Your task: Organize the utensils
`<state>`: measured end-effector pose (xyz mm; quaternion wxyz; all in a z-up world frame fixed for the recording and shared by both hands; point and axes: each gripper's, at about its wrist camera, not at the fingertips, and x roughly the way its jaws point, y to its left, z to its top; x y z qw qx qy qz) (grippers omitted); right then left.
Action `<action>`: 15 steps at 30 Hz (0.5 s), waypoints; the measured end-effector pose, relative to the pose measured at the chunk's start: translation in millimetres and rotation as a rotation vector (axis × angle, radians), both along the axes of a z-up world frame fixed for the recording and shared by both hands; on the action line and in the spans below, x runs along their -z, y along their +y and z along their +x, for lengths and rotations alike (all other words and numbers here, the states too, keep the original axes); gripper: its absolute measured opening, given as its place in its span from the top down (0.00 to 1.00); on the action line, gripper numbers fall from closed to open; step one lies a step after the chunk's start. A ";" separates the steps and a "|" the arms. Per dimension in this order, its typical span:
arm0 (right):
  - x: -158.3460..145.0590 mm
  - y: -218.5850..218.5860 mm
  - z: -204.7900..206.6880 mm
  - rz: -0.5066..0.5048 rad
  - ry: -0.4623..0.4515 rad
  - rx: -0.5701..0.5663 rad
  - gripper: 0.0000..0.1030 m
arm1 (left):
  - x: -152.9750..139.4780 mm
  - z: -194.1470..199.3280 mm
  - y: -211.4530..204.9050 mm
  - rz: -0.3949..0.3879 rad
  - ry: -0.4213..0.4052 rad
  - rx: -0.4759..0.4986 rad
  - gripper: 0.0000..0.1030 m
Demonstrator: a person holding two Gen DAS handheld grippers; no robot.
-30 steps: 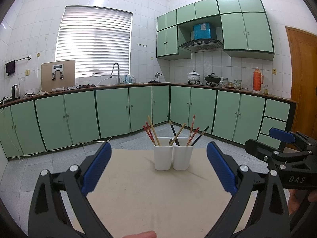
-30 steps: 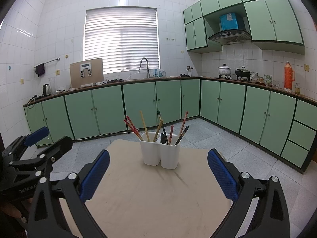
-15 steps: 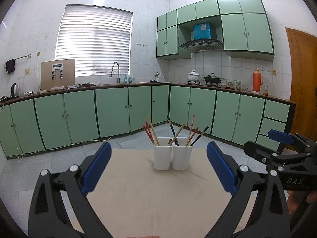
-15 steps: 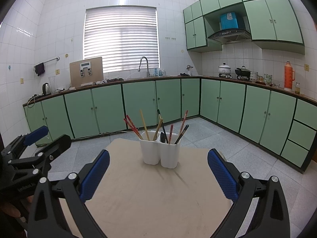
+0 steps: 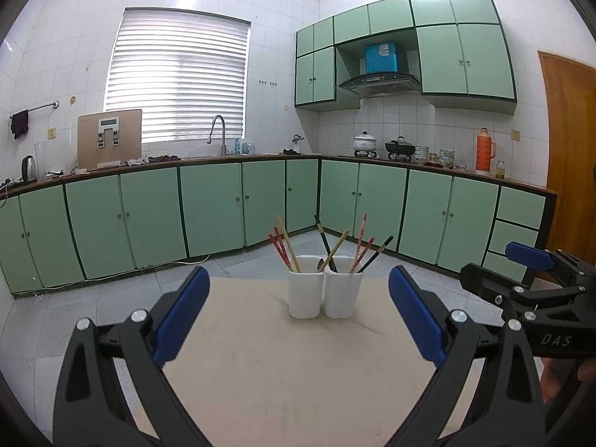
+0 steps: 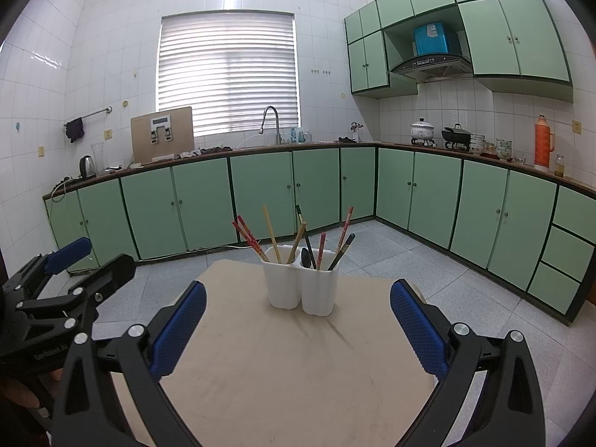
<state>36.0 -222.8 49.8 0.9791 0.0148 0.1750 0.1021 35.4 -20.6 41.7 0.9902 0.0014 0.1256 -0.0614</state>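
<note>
Here, both my left gripper (image 5: 296, 314) and right gripper (image 6: 298, 326) gape empty, short of the white holder (image 6: 301, 286); its chopsticks (image 6: 271, 231) stand mixed, so any reach should be slow.

Orange thermos (image 5: 484, 151) stands beside wooden door (image 5: 570, 156).

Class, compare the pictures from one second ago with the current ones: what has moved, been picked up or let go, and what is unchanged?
Almost nothing changed. The left tool and right tool remain open and empty, nothing picked up or let go. The white holder with its chopsticks and spoon stays put on the table.
</note>
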 end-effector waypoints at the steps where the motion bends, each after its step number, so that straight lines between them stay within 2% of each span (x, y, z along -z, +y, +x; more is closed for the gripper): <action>1: -0.1 0.0 0.2 0.000 0.000 0.000 0.06 | 0.3 -0.4 0.2 -0.001 0.000 0.000 0.09; 15: 1.1 -1.1 0.3 0.002 0.003 0.000 0.06 | 0.5 2.2 2.1 -0.005 0.003 -0.011 0.09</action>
